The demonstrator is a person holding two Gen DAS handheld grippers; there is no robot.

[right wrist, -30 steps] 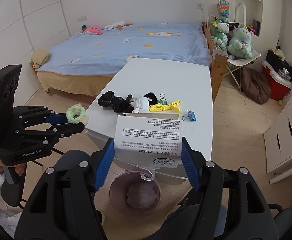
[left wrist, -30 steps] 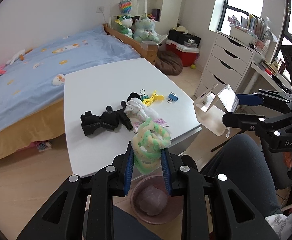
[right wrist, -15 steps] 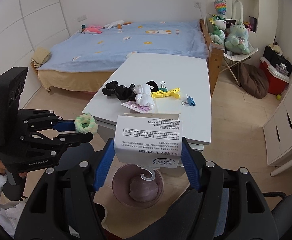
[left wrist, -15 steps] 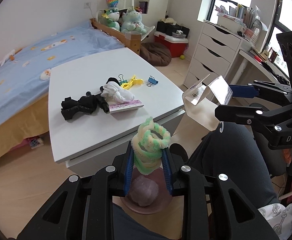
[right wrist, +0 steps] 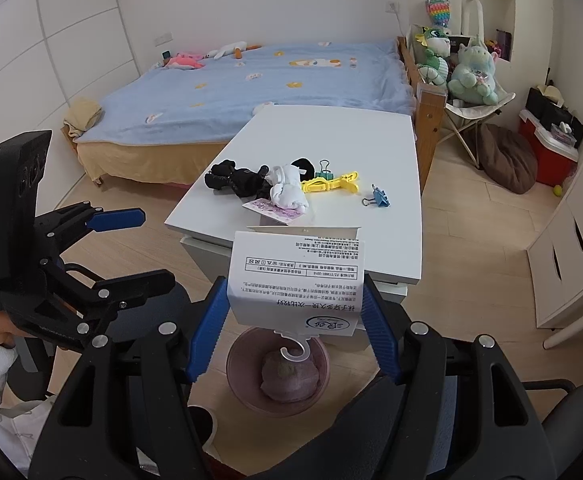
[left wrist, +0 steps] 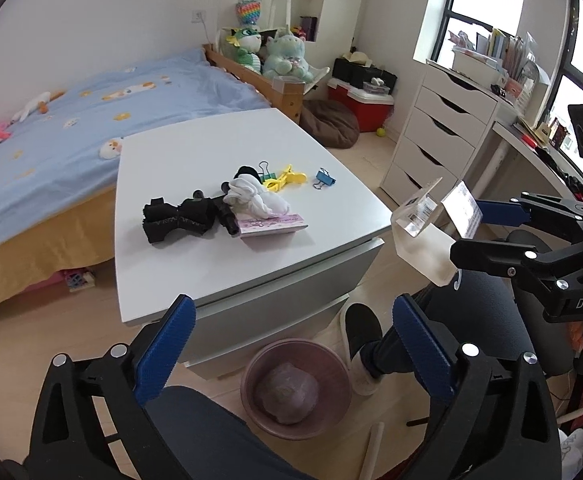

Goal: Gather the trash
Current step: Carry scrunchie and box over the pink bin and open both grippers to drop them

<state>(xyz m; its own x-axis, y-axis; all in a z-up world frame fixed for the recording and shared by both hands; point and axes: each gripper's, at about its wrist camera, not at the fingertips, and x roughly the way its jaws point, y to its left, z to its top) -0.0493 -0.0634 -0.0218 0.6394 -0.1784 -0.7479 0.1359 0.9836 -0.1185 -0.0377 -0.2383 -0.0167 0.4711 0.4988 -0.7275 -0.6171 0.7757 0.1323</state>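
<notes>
I see the pink waste bin (left wrist: 296, 390) standing upright on the wooden floor, just in front of the white table's near edge, with a crumpled pinkish bag (left wrist: 289, 392) bunched in its bottom. Above the waste bin, a white package (right wrist: 297, 282) with printed text and a clear plastic hook (right wrist: 295, 350) hangs upside down, hook end lowest, clamped on both sides. On the table beyond the waste bin lies a flat pink wrapper (left wrist: 273, 226), partly under white cloth.
</notes>
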